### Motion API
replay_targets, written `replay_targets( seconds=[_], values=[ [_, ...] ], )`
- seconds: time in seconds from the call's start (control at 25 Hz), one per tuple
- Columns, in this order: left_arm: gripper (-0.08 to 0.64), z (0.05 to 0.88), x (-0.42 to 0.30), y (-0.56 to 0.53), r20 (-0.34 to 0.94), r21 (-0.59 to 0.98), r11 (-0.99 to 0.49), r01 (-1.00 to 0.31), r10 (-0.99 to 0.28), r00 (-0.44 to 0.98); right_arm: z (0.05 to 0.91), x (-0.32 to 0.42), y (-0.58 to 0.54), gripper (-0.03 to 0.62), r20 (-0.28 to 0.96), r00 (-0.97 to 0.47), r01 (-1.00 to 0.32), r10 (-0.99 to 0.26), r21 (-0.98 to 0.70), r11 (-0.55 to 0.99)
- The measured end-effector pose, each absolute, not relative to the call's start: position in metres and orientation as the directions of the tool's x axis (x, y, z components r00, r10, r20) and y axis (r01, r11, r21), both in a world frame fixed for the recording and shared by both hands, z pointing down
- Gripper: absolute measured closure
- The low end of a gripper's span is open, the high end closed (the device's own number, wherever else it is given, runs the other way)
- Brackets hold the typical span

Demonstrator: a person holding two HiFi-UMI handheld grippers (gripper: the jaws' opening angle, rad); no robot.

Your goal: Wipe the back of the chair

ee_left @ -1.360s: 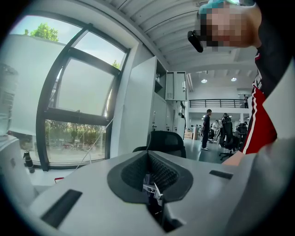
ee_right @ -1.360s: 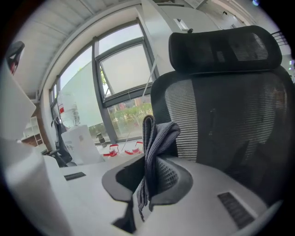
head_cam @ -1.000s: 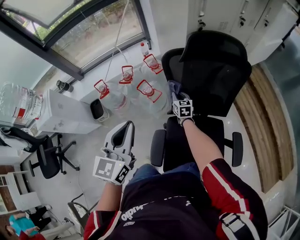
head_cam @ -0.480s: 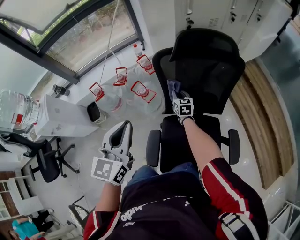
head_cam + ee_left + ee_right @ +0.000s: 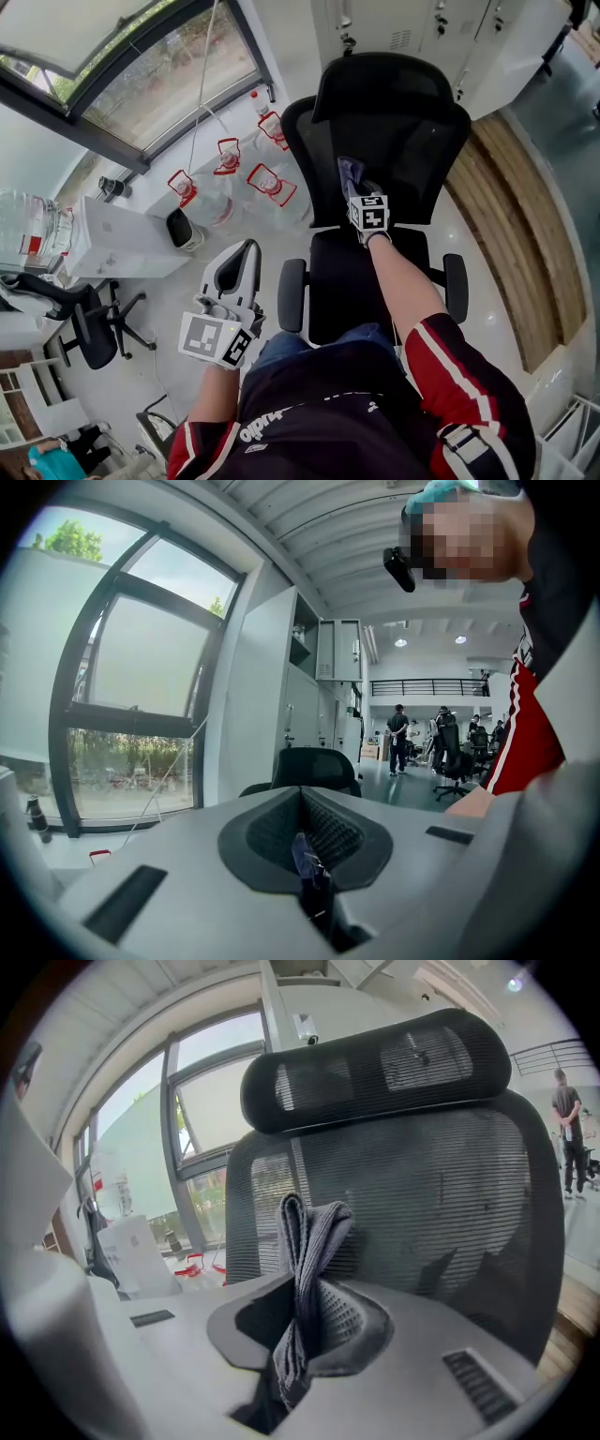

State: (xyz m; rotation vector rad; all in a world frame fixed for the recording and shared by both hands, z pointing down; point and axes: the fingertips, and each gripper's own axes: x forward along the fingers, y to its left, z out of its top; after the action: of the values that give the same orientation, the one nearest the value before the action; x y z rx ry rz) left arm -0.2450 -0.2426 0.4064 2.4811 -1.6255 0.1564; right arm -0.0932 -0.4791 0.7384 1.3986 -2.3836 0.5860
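Right gripper (image 5: 362, 194) clamped on a folded grey cloth (image 5: 310, 1241), cloth at the lower part of the black mesh chair back (image 5: 403, 141) (actual contact hard to judge), left gripper (image 5: 236, 267) off the chair's left side, jaws together, bluish sliver (image 5: 302, 853) at their seam unidentifiable.

Glossy pale-grey floor (image 5: 164, 309) carries a black mesh office chair (image 5: 394, 141) beneath the right gripper (image 5: 361, 192) and clear red-handled water jugs (image 5: 267, 183) ahead of the left gripper (image 5: 246, 251).
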Motion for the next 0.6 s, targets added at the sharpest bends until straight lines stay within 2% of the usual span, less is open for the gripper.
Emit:
replay_targets(
  seconds=[0.6],
  values=[
    [0.537, 0.404, -0.16, -0.257, 0.18, 0.078, -0.463, -0.883, -0.865, 0.469, 0.743, 0.052, -0.485, 0.532, 0.481, -0.353, -0.935, -0.803, -0.154, 0.318]
  ],
)
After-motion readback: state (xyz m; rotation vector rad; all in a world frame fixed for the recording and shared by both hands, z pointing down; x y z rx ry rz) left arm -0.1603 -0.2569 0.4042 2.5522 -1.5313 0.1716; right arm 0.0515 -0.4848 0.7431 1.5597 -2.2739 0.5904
